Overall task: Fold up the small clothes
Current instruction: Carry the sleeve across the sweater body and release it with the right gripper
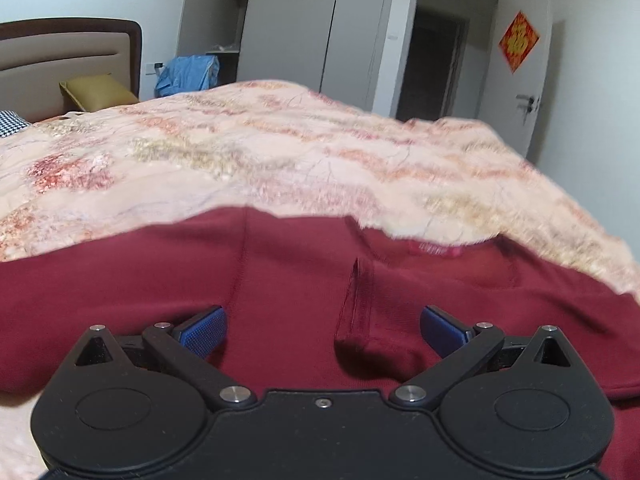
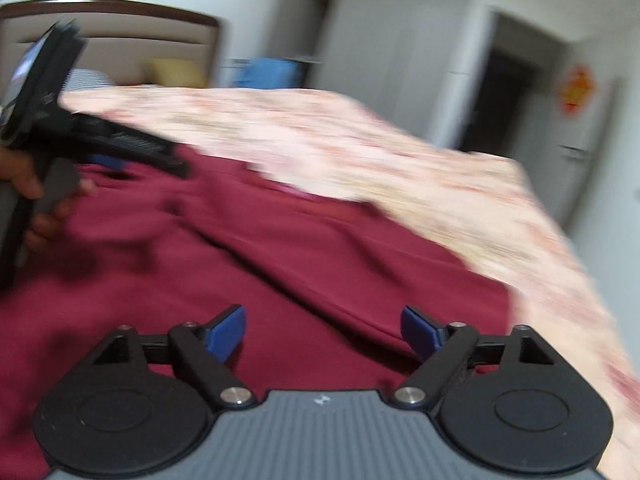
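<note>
A dark red garment (image 1: pixel 280 280) lies spread on a floral bedspread (image 1: pixel 240 152). Its neckline with a pink label (image 1: pixel 436 249) points away from me. My left gripper (image 1: pixel 323 332) is open, its blue pads wide apart just above the cloth, with a raised crease (image 1: pixel 354 304) between them. My right gripper (image 2: pixel 323 330) is open over the same garment (image 2: pixel 320 248), empty. In the right wrist view the left gripper (image 2: pixel 108 160), held in a hand, sits at the far left over the cloth. The right wrist view is blurred.
A headboard (image 1: pixel 72 48), an olive pillow (image 1: pixel 98 92) and a checked fabric (image 1: pixel 10 122) are at the bed's far left. A blue cloth (image 1: pixel 188 72), grey wardrobes (image 1: pixel 300 28) and a door (image 1: pixel 524 76) stand beyond. The bed's edge (image 1: pixel 580 208) falls off at right.
</note>
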`<state>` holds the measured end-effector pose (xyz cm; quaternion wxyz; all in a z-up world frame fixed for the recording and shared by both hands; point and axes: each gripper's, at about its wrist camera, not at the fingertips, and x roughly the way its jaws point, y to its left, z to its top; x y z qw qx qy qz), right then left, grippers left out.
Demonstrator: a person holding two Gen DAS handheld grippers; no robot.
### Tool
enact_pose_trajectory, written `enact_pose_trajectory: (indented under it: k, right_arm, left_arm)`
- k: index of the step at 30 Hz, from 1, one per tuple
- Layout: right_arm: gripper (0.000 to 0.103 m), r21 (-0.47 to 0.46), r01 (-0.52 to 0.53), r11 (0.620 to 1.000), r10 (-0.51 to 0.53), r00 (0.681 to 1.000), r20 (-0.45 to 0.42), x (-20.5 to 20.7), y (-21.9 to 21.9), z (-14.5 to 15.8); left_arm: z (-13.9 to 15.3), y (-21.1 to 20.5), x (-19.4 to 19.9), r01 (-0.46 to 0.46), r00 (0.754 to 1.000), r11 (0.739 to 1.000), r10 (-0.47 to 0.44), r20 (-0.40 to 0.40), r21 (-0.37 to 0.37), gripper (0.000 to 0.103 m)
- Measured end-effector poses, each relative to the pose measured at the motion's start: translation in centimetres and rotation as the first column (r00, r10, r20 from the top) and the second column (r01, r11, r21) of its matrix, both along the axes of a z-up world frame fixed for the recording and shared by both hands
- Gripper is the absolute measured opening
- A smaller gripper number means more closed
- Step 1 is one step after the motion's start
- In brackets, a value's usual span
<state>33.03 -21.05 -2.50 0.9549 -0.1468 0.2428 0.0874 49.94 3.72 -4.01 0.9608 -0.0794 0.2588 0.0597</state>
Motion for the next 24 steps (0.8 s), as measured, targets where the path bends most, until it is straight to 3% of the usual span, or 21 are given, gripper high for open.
enact_pose_trajectory:
  k: [3,7,11,14,18,21,24]
  right_arm:
    - [0.100,-0.057,0.167,0.984,-0.166,0.986,0.015,-0.1,-3.0,-1.0]
    - [0.101,-0.012,0.278,0.961,-0.278,0.961,-0.004,0.8,-5.6,-1.8]
    - [0.101,-0.017,0.404,0.914,-0.403,0.913,0.062,1.6,-6.5,-2.3]
    - [0.103,0.034,0.430,0.902,-0.431,0.897,0.103,2.1,-6.9,-2.3]
    - [0.103,0.003,0.469,0.883,-0.466,0.878,0.105,2.7,-7.0,-2.9]
    - [0.103,0.043,0.522,0.852,-0.523,0.844,0.114,2.3,-7.8,-3.1]
    - [0.103,0.066,0.538,0.840,-0.542,0.835,0.094,1.7,-8.1,-3.3]
  left_arm:
    - [-1.4,-0.1,0.1,-0.012,1.000,1.000,0.012,-0.023,0.009,0.103]
    - [-2.2,0.6,-0.1,-0.012,1.000,1.000,0.012,-0.012,-0.025,0.103]
    - [-2.6,0.1,-0.1,-0.014,1.000,1.000,0.014,-0.022,0.013,0.103]
    - [-2.7,-0.1,-0.1,-0.016,1.000,1.000,0.017,-0.021,0.025,0.103]
    - [-2.7,-0.1,-0.2,-0.015,1.000,1.000,0.015,-0.019,0.021,0.103]
    - [-2.7,-0.1,-0.2,-0.012,1.000,1.000,0.013,-0.016,0.017,0.103]
    - [-2.8,-0.1,-0.2,-0.013,1.000,1.000,0.013,-0.014,0.017,0.103]
